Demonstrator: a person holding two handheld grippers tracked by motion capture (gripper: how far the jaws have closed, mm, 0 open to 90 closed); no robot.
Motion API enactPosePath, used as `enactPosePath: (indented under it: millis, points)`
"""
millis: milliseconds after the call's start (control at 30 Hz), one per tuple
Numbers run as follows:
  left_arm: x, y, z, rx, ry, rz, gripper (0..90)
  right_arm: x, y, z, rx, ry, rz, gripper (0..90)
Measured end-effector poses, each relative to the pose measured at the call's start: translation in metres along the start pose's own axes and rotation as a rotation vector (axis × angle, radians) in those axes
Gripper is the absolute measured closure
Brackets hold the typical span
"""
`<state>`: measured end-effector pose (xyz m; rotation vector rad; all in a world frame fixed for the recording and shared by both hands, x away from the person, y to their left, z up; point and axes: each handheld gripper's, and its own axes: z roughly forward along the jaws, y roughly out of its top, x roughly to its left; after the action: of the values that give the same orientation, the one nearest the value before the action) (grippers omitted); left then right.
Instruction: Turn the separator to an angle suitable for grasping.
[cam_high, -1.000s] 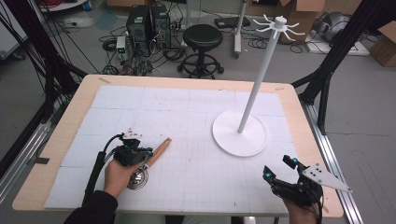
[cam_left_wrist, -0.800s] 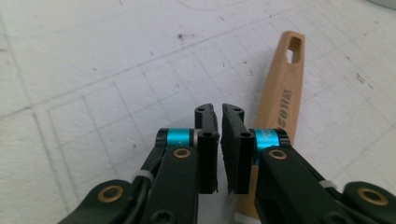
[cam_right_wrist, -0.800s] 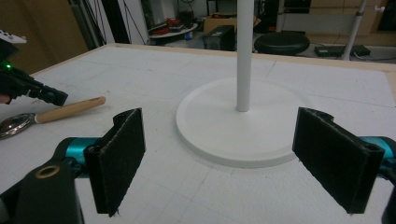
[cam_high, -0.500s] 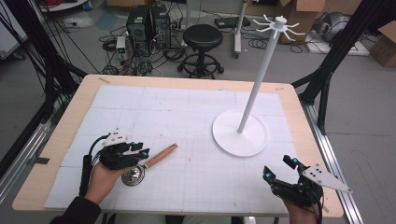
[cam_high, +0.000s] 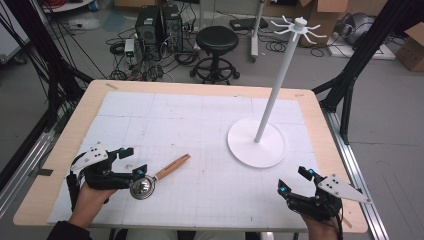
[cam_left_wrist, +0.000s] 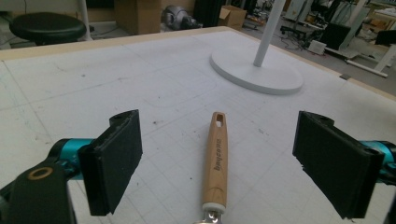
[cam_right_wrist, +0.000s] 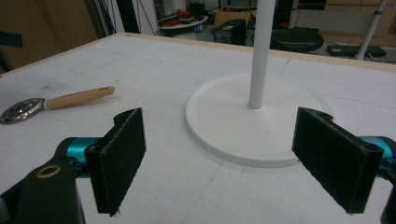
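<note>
Ladle (cam_high: 150, 181) lies flat on the table (cam_high: 60, 150), wooden handle (cam_left_wrist: 216, 158) pointing toward the stand (cam_high: 256, 145), bowl just beside the left gripper (cam_high: 131, 161). Left jaws have just been opening and stand wide apart, handle between them but untouched. Right gripper (cam_high: 296, 181) sits near the table's front edge, jaws wide apart, nothing between them

Wooden table (cam_high: 60, 150), white gridded mat (cam_high: 200, 125) on it, ladle (cam_high: 157, 176) and white stand (cam_high: 256, 142) resting on mat
</note>
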<state>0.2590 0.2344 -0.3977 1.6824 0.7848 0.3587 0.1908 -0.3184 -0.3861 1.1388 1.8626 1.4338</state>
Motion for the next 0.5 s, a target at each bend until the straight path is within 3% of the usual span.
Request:
enactPosePath:
  millis: [167,267,300,500]
  points:
    - [-0.0016,-0.0006,0.0003,-0.005,0.008,-0.001,17.2,0.0001,0.0008,0.0015,0.019,0.035,0.034,16.2]
    - [-0.003,-0.0007,0.0005,-0.006,0.006,0.004,18.7,0.0008,0.0004,0.0016,0.021,0.016,0.043,16.2]
    - [-0.0035,-0.0006,0.0003,-0.008,0.013,0.005,18.7,0.0016,0.0011,-0.0005,0.008,0.001,0.025,16.2]
    - [0.0009,-0.0032,0.0028,0.001,0.024,-0.005,19.2,0.0017,0.0022,-0.0031,-0.012,-0.012,0.025,16.2]
